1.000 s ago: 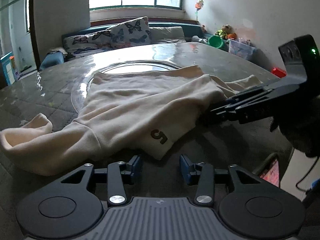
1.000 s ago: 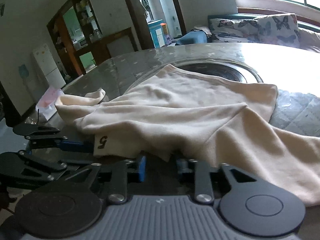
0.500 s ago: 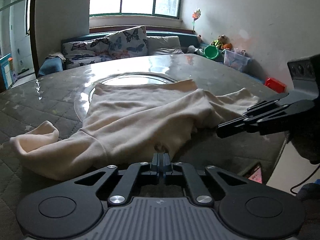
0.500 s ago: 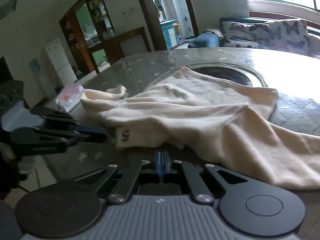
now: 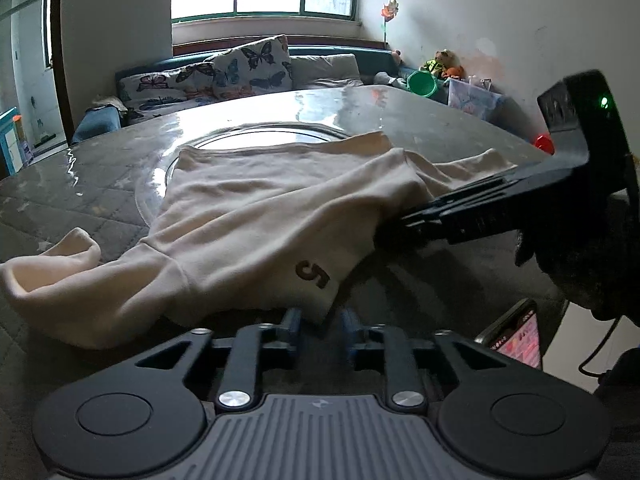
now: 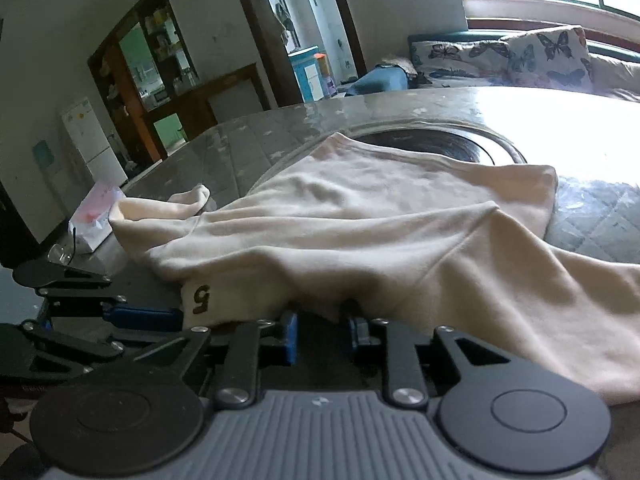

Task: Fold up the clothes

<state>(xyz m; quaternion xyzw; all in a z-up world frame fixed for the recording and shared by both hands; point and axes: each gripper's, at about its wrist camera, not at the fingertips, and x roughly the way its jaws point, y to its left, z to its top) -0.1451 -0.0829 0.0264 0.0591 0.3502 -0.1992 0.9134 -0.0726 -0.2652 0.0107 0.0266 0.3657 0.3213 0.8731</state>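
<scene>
— Where is the garment [image 5: 256, 216] now?

— It lies spread on the desk [image 5: 60, 208], directly ahead of both grippers. Its far part covers a round glass plate [image 5: 256, 136] in the middle of the desk. One sleeve [image 5: 52, 276] goes out to the left of the left gripper [image 5: 320, 320].

— And the grippers, what do they do?

— The left gripper has its jaws narrow but opening. The corner of the hem hangs just between its blue pads, and I do not see them pressing it. The right gripper [image 6: 320, 330] is also narrow and opening; the edge of the cloth lies at its tips, not clamped, I think.

— Why are they placed like this?

— My guess: each one stands at the near hem to take a corner, so the cloth can be lifted and folded away from the person.

— Can you read any writing?

— Only a dark "5" [image 5: 313, 274] near the hem corner, just ahead of the left gripper. A phone [image 5: 516, 334] lies at its right, but the screen is too small to read.
</scene>
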